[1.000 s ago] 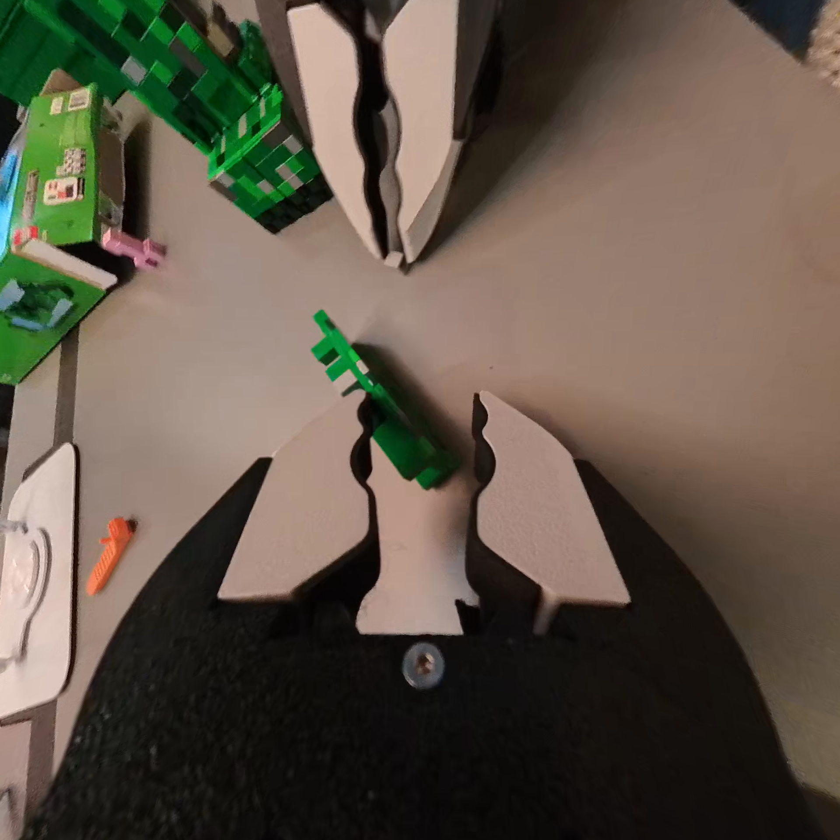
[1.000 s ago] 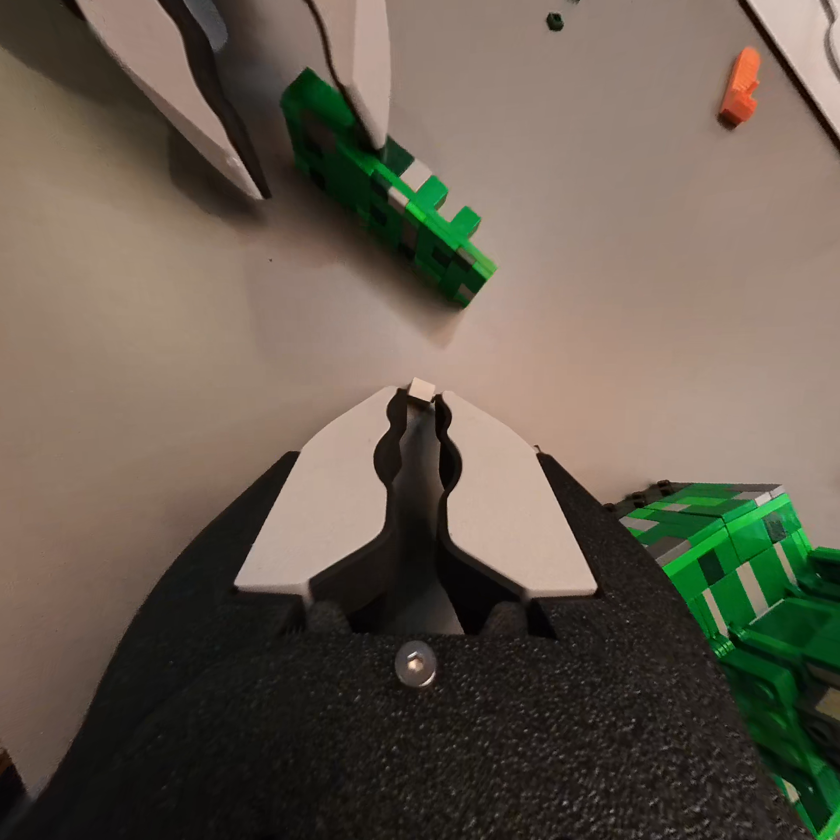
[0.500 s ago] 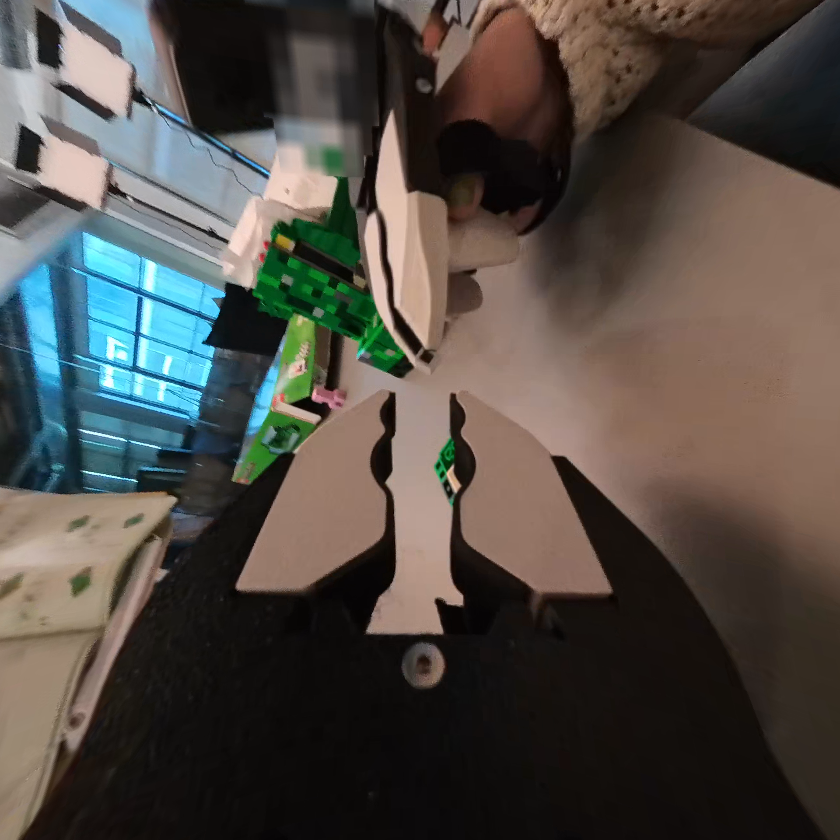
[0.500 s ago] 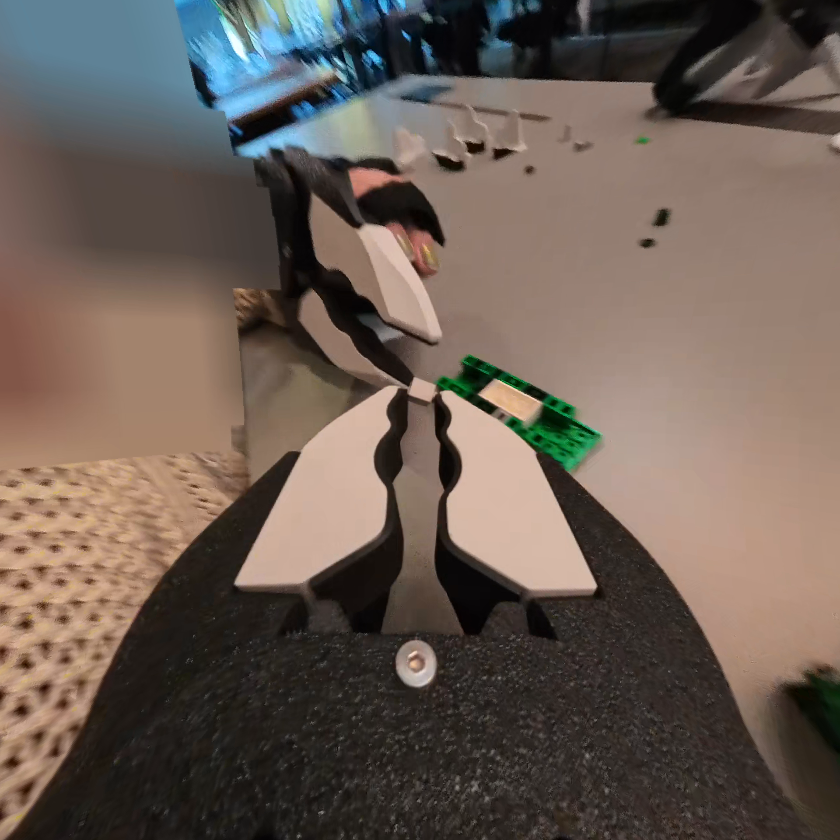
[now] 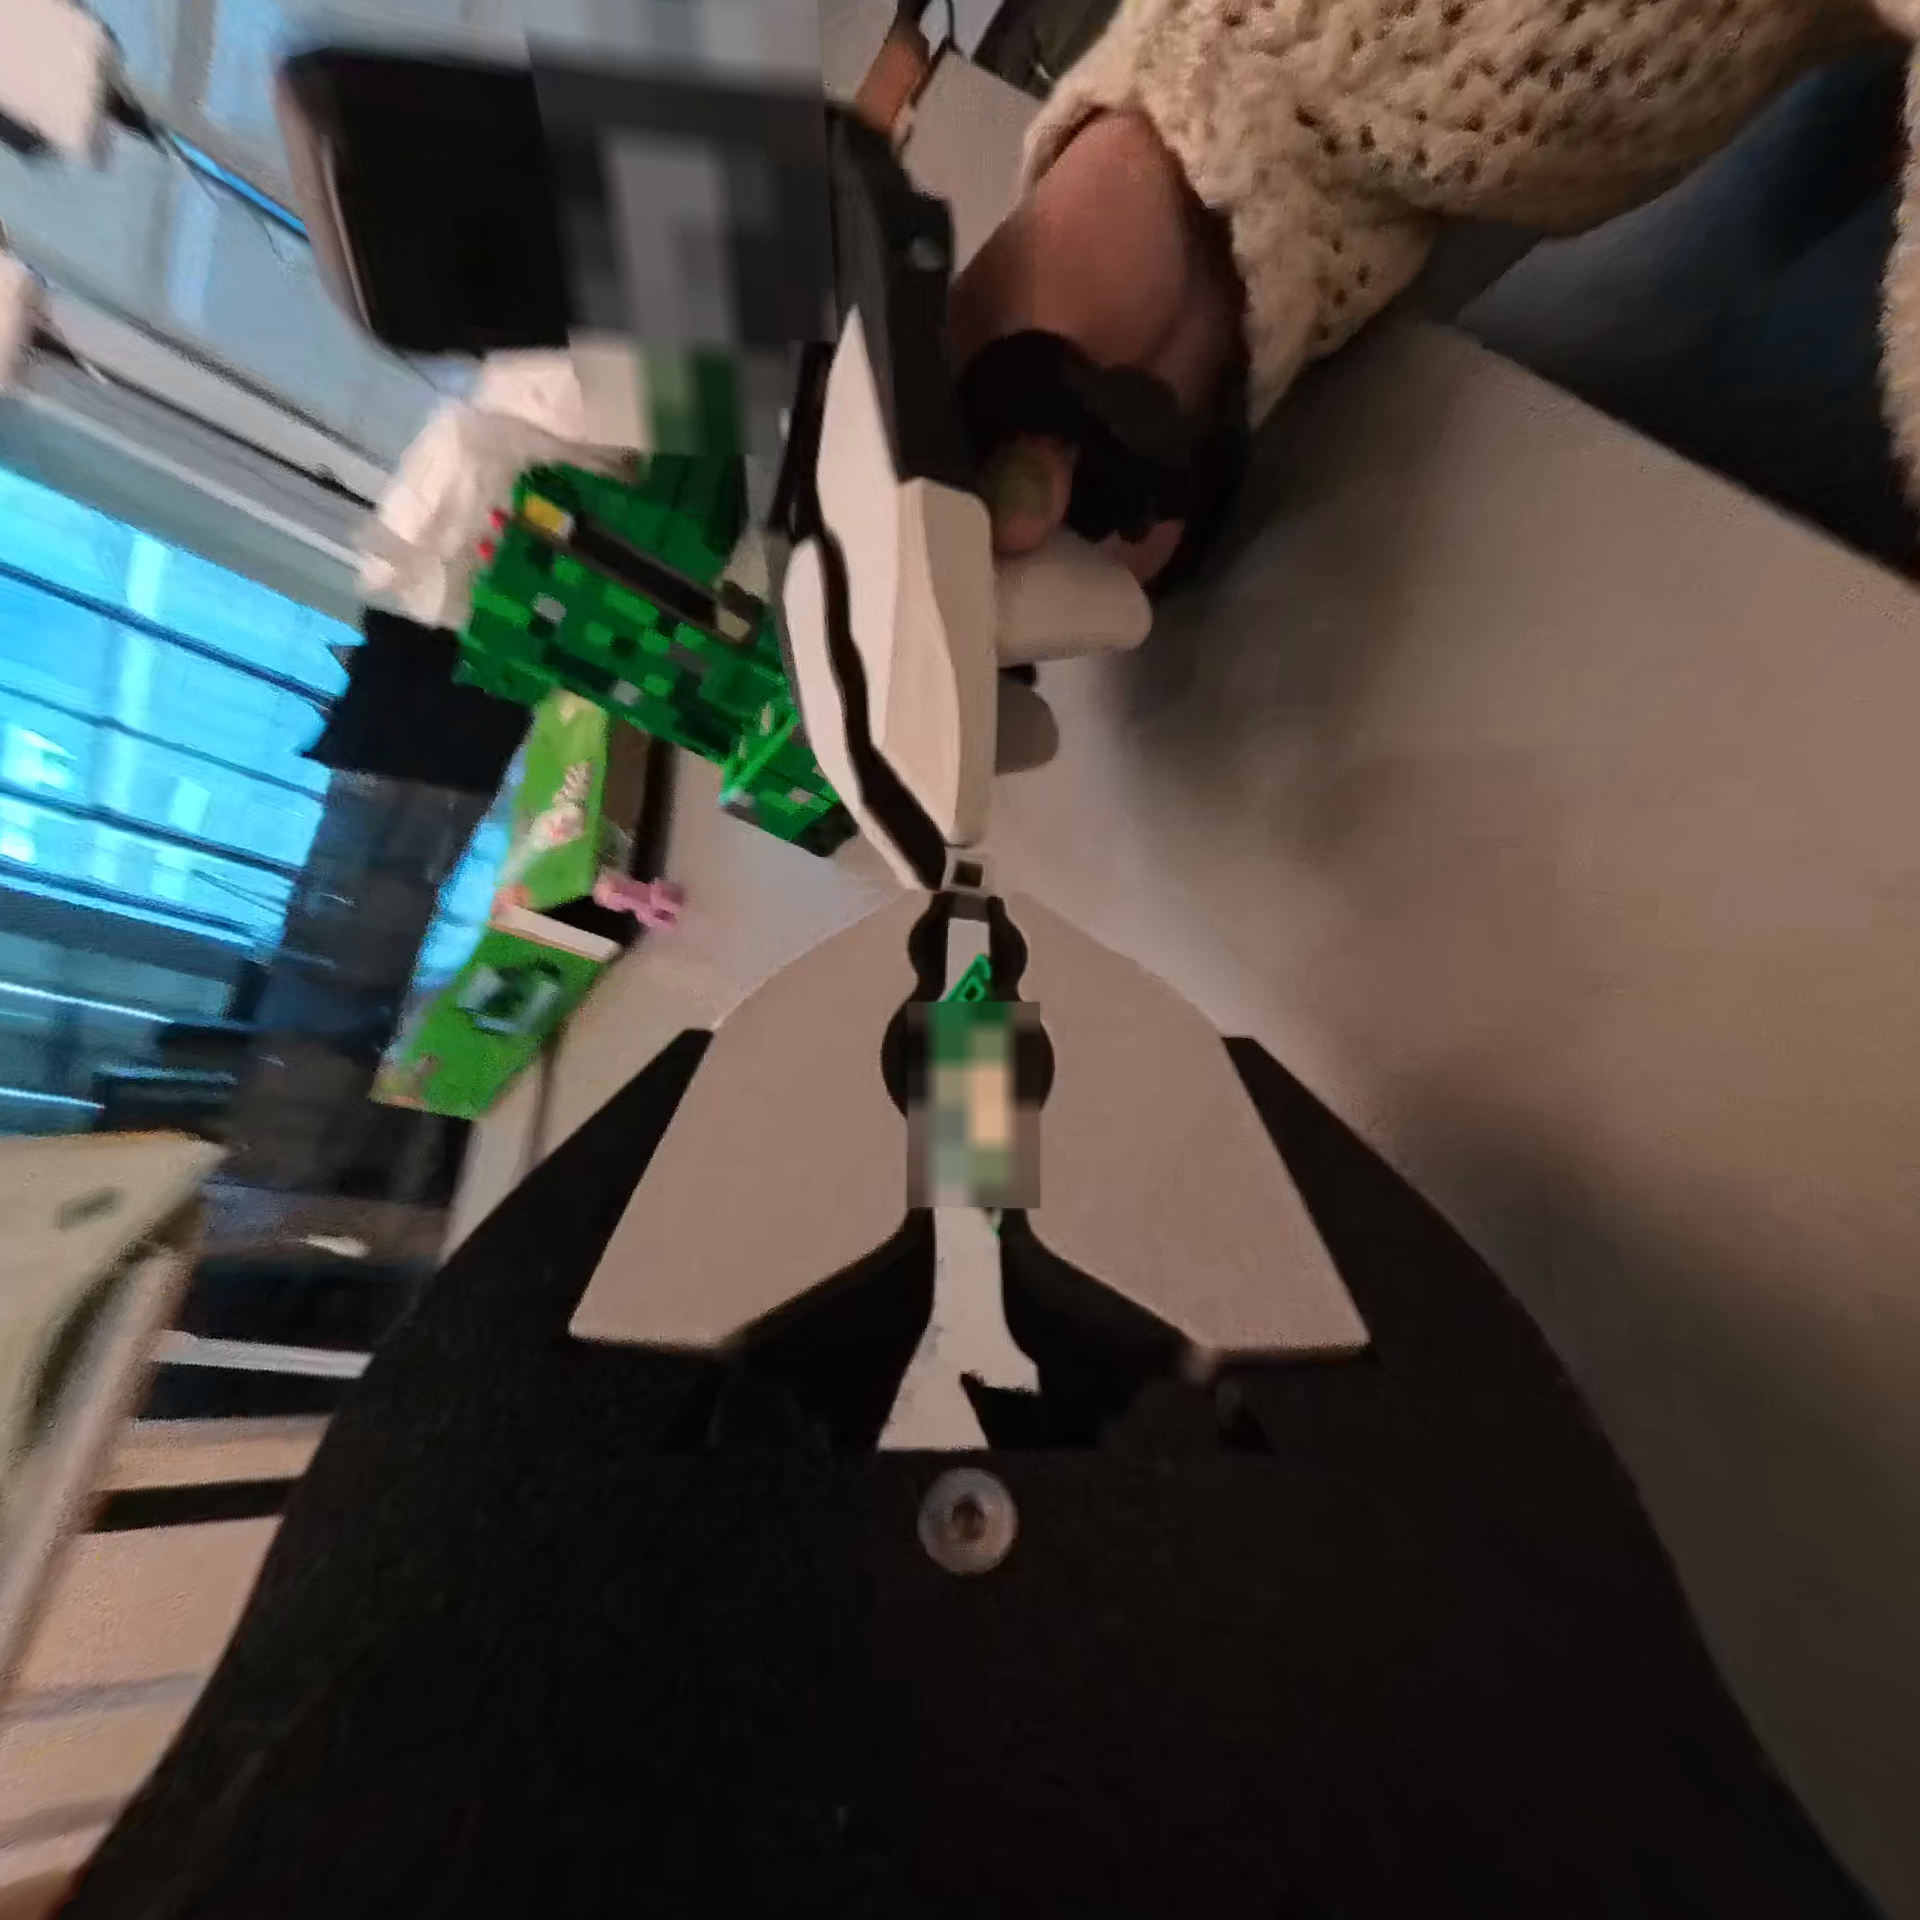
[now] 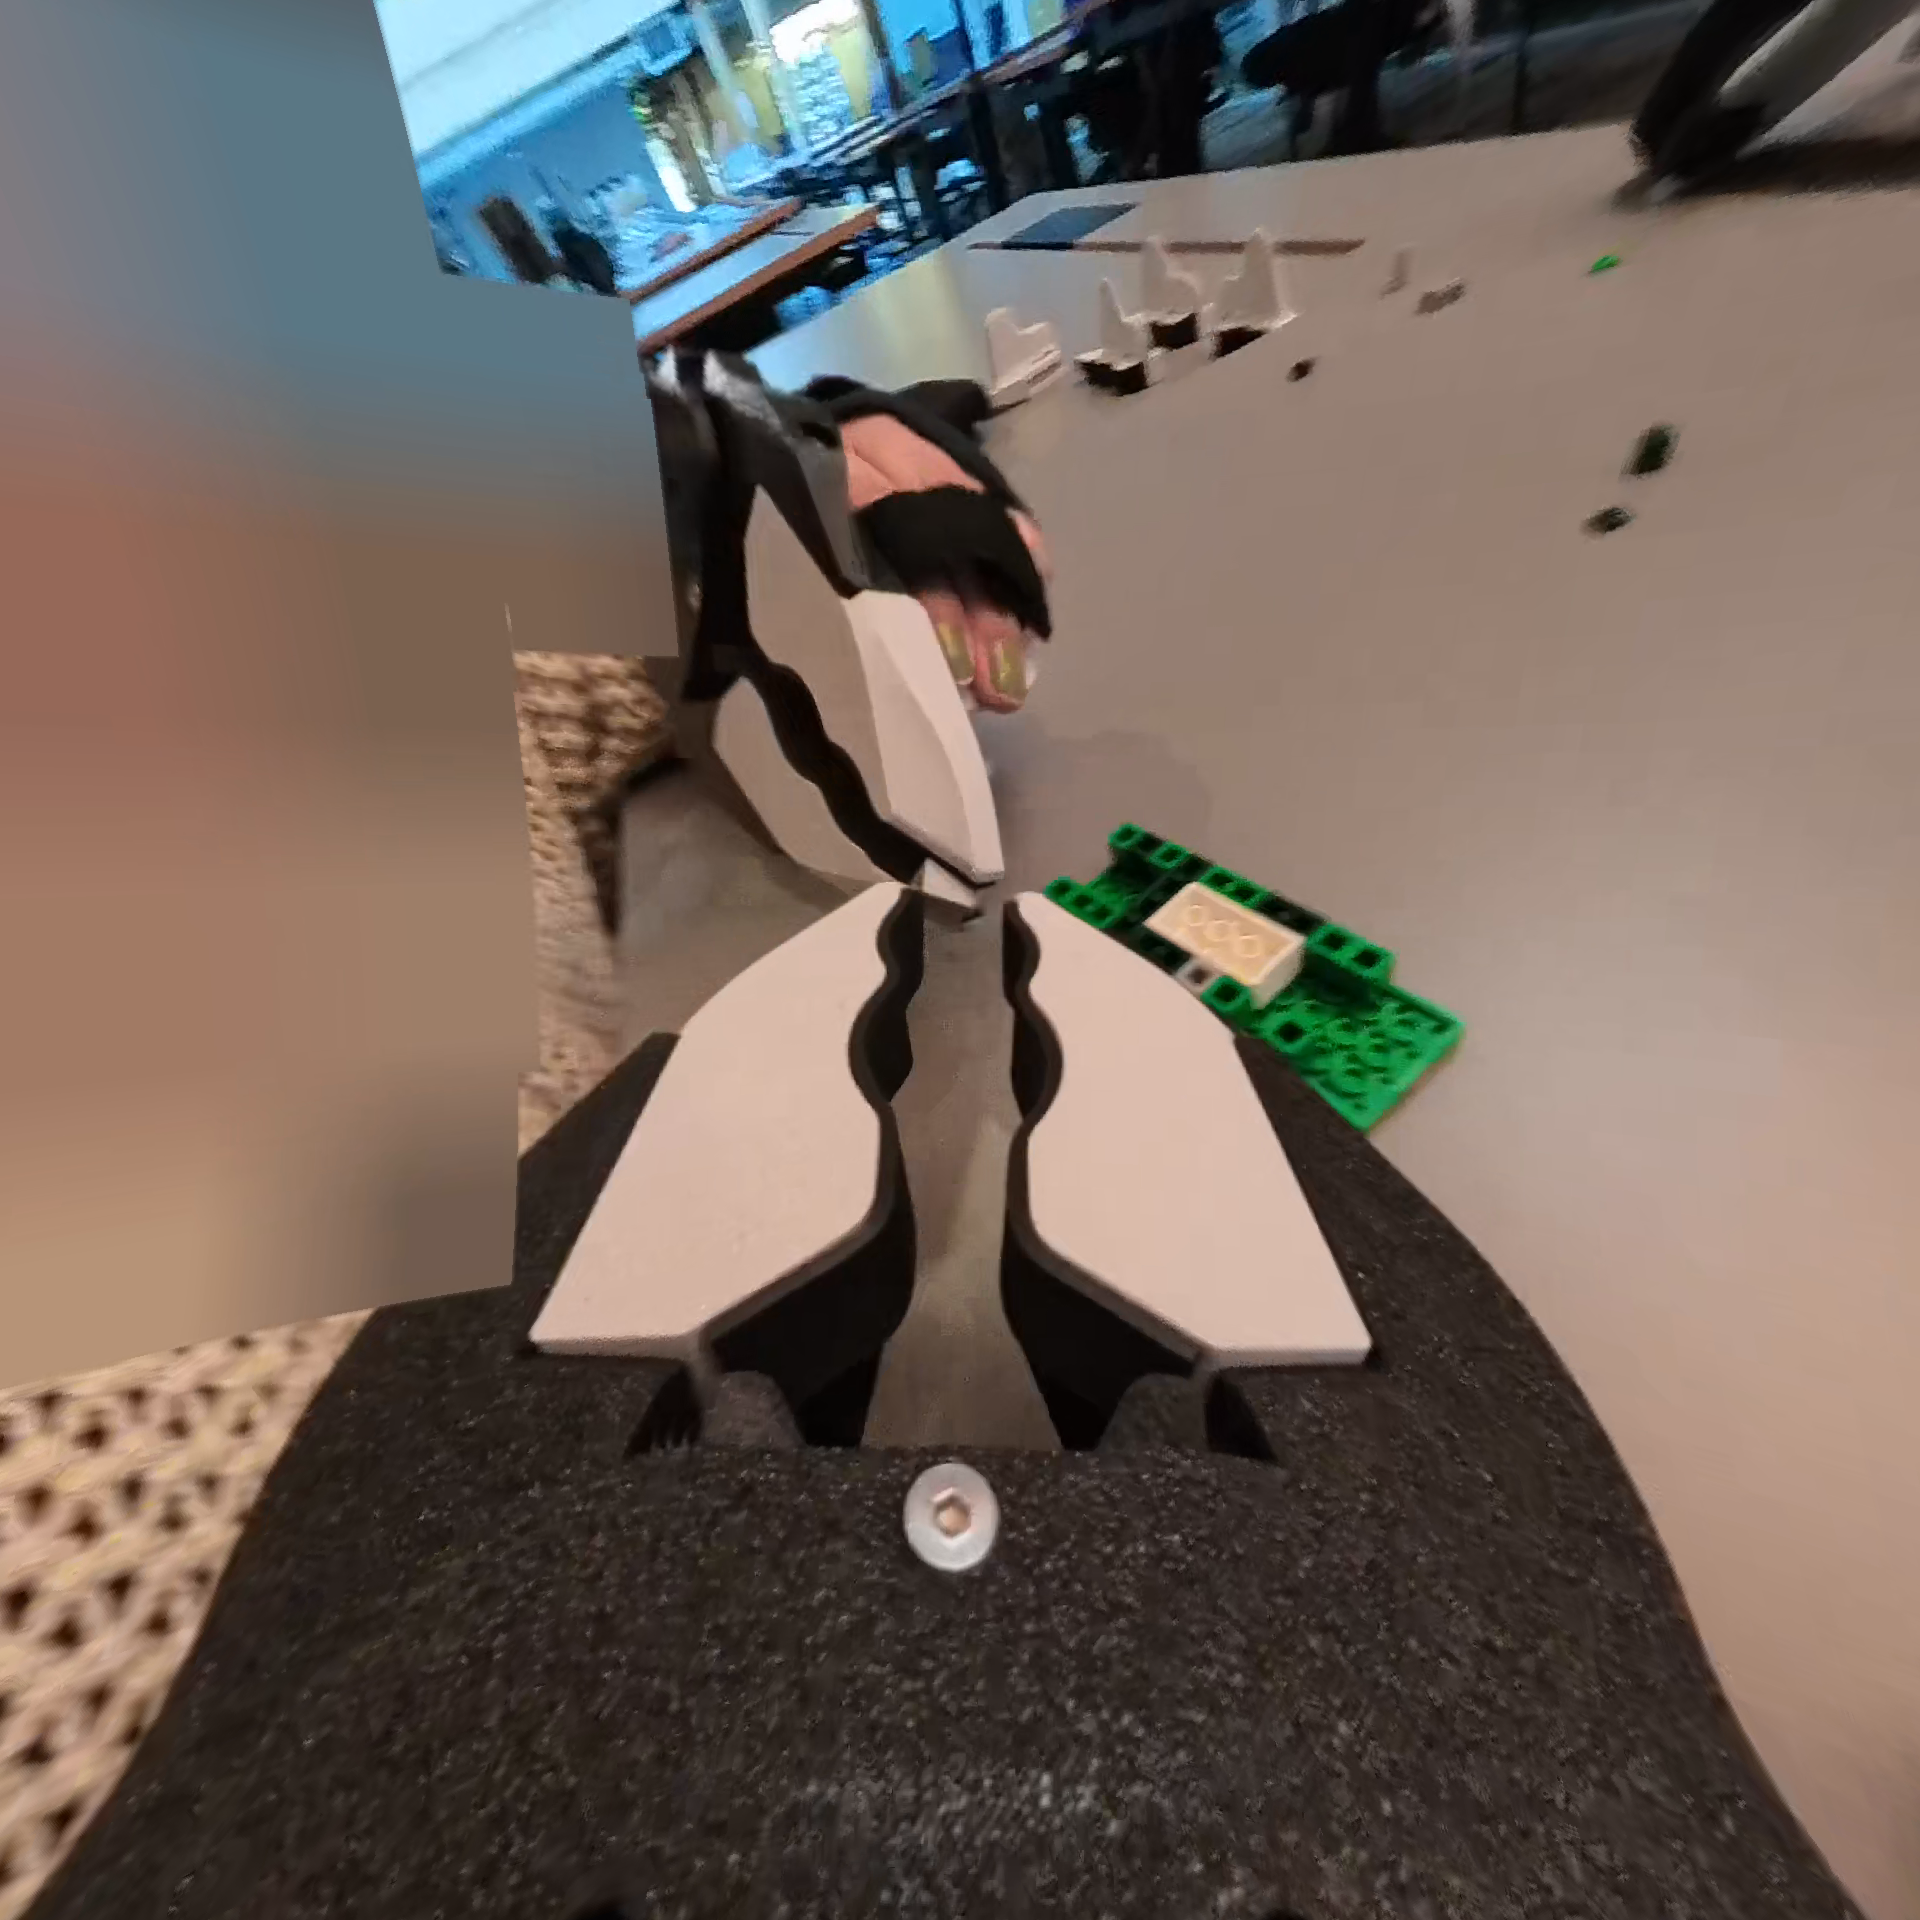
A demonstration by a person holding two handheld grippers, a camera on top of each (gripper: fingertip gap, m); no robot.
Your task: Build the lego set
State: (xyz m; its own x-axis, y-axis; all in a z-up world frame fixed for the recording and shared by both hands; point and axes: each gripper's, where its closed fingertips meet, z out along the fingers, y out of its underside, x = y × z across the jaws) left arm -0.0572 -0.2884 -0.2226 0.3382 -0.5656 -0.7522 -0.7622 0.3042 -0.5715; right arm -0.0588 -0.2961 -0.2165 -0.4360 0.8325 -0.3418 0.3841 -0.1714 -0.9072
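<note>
A small light-grey piece sits where my two grippers meet tip to tip above the grey table. My left gripper has its jaws drawn close on it; in the right wrist view its tips pinch the piece. My right gripper still has the piece between its tips, jaws narrowly apart; it shows edge-on in the left wrist view. A green plate assembly with a white brick on it lies flat on the table, just right of the tips.
A large green block build, a green box and a small pink piece lie beyond the right gripper. Small dark loose pieces and grey stands sit farther back. A knit sleeve is at upper right.
Both grippers lifted and tilted from looking down to looking across the table. The left gripper let go of the green assembly, left on the table, then closed on the grey piece at the right gripper's tips.
</note>
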